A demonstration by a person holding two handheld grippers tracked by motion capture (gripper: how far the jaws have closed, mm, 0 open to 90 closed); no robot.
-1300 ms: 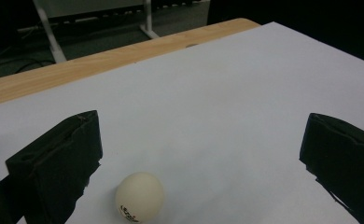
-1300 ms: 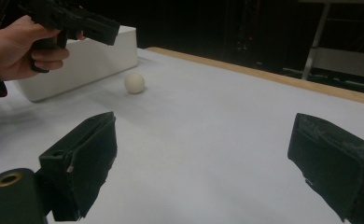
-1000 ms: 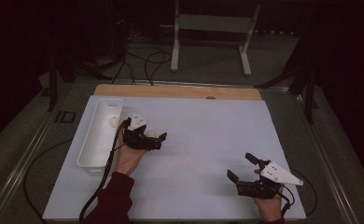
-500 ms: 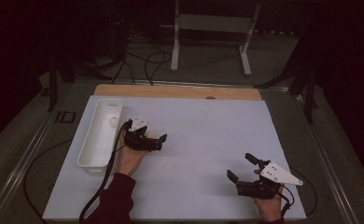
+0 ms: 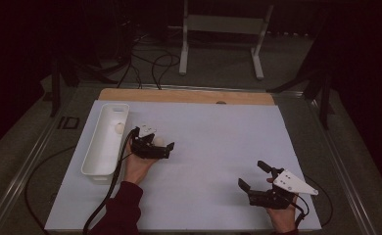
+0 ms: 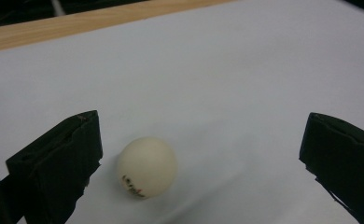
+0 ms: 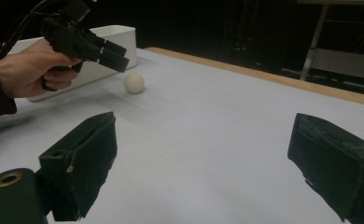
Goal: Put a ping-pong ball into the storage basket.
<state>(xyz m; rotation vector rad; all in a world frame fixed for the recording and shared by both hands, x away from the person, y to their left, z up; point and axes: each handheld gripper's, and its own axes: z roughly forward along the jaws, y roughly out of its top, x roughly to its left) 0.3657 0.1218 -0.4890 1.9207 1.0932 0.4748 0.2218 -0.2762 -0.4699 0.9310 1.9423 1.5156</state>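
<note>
A cream ping-pong ball [image 6: 147, 167] with small printed lettering lies on the white table sheet between the jaws of my left gripper [image 6: 201, 140], close to the left jaw and not clamped. From above, the ball [image 5: 158, 141] sits just beyond the left gripper [image 5: 165, 146], which is open and points right. My right gripper [image 5: 250, 174] is open near the front right of the sheet with nothing between its jaws. The right gripper view looks past its own open jaws [image 7: 203, 154] to the ball [image 7: 134, 83] and the left gripper [image 7: 84, 42] above it.
A long white tray [image 5: 93, 156] stands along the left side of the sheet, with a second pale ball [image 5: 119, 128] inside it. A wooden strip [image 5: 189, 95] borders the far edge. A metal stand [image 5: 221, 22] and cables lie on the floor beyond.
</note>
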